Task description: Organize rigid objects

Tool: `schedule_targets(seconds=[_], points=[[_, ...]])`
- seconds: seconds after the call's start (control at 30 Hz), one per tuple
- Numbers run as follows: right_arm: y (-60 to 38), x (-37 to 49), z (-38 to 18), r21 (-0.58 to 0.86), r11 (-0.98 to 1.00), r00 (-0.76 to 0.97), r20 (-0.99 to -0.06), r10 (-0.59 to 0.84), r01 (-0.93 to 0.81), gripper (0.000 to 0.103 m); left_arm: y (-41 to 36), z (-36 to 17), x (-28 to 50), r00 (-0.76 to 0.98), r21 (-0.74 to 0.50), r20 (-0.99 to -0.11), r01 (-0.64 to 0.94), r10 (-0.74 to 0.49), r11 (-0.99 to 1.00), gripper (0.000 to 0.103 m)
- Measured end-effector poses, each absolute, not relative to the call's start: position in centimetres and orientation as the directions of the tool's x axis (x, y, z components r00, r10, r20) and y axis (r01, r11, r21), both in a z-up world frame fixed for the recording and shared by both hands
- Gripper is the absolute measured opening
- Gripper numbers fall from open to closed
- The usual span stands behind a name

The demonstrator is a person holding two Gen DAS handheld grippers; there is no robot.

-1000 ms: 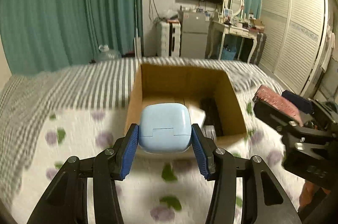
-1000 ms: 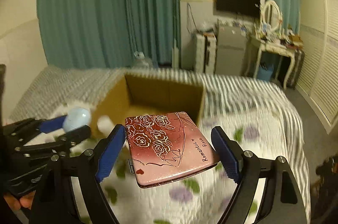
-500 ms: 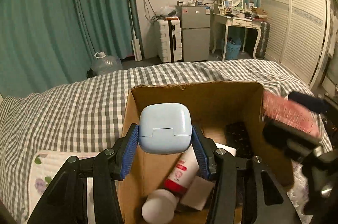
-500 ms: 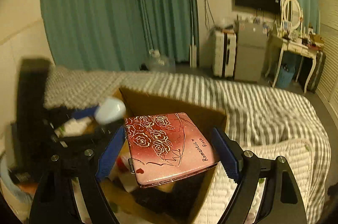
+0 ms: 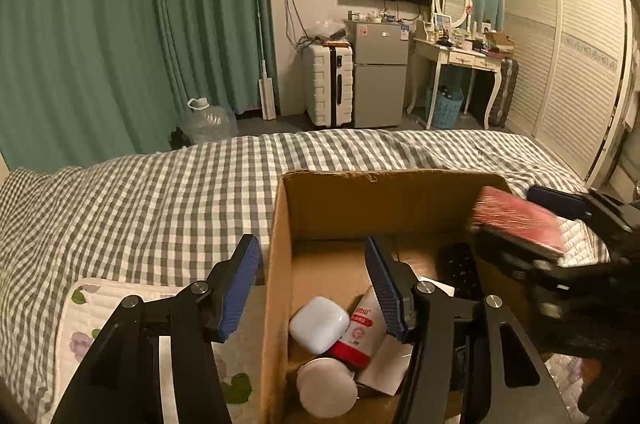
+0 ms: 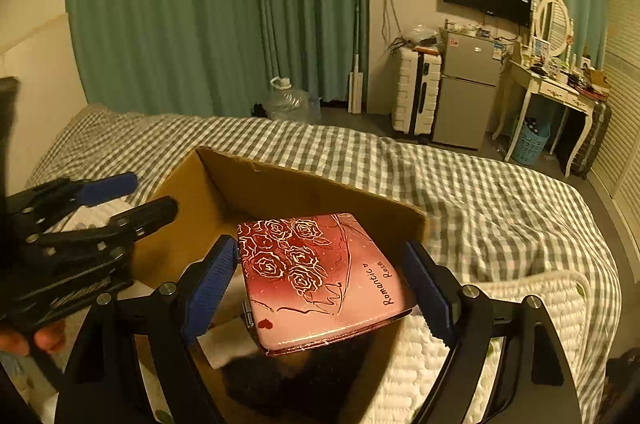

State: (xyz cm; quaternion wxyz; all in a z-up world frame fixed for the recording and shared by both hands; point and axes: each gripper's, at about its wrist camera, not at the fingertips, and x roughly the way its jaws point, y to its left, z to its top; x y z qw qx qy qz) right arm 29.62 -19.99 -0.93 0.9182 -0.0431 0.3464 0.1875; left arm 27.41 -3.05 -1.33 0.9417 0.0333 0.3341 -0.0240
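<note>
Left tongs (image 5: 314, 288) spread wide and empty, right tongs (image 6: 320, 288) clamped, a load between them

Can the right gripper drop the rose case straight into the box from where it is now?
Probably yes: the right gripper holds the rose case over the open cardboard box, nothing beneath but its contents.

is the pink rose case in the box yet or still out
Out. The right claw grips the pink rose case between its fingers, above the open cardboard box; it rests on nothing inside.
</note>
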Motion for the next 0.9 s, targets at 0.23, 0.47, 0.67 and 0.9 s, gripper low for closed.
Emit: schedule_targets(seconds=[0.23, 0.47, 0.67, 0.9], points=[[-17.9, 32.2, -2.9, 0.037, 0.930, 0.683, -0.668, 0.294, -0.365, 0.089, -2.2, -1.6, 26.8, 0.787, 0.056, -0.617, 0.049, -0.004, 0.997, 0.058], [-20.3, 30.0, -0.8, 0.007, 0.953, 0.740, -0.628, 0.239, -0.302, 0.092, -1.3, -0.5, 25.6, 0.802, 0.024, -0.597, 0.027, -0.007, 0.999, 0.058], [-21.8, 25.3, 3.8, -0.025, 0.973, 0.814, -0.552, 0.179, -0.231, 0.092, -1.9, 3.0, 22.8, 0.822, 0.018, -0.569, 0.032, -0.016, 0.999, 0.059], [-24.2, 17.2, 9.2, 0.004, 0.986, 0.876, -0.458, 0.149, -0.166, 0.100, -2.5, 9.2, 16.3, 0.892, 0.065, -0.452, 0.052, -0.017, 0.997, 0.069]])
